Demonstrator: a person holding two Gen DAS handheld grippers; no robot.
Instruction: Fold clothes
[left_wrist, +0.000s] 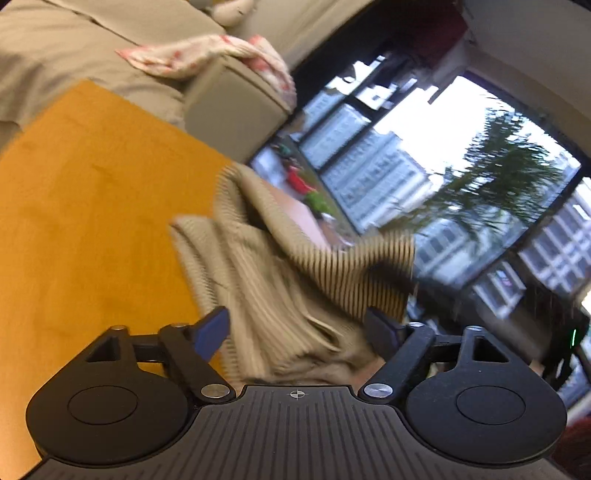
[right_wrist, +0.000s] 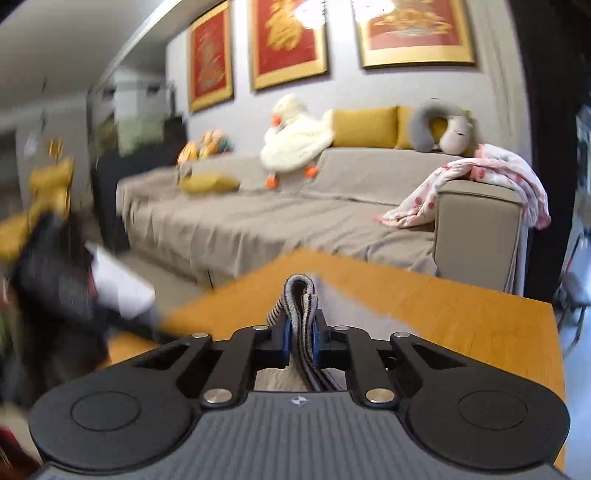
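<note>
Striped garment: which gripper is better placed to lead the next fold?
Right, probably. The right gripper is already shut on the striped garment's edge; the left gripper stands open with cloth only between its fingers.

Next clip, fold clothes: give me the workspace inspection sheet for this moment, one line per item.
Surface: orange table, bare where visible.
Job's things: beige ribbed knit garment, bunched and partly lifted off the table; a striped fold of it sticks up in the right wrist view.
Clutter: nothing seen on the table.
Grippers: left claw open, garment between its fingers, no pressing visible; right claw shut on the garment's fold.
Cables: nothing seen.
Surroundings: grey sofa with pink spotted blanket over its arm, duck plush, yellow cushions; framed red pictures; window.
</note>
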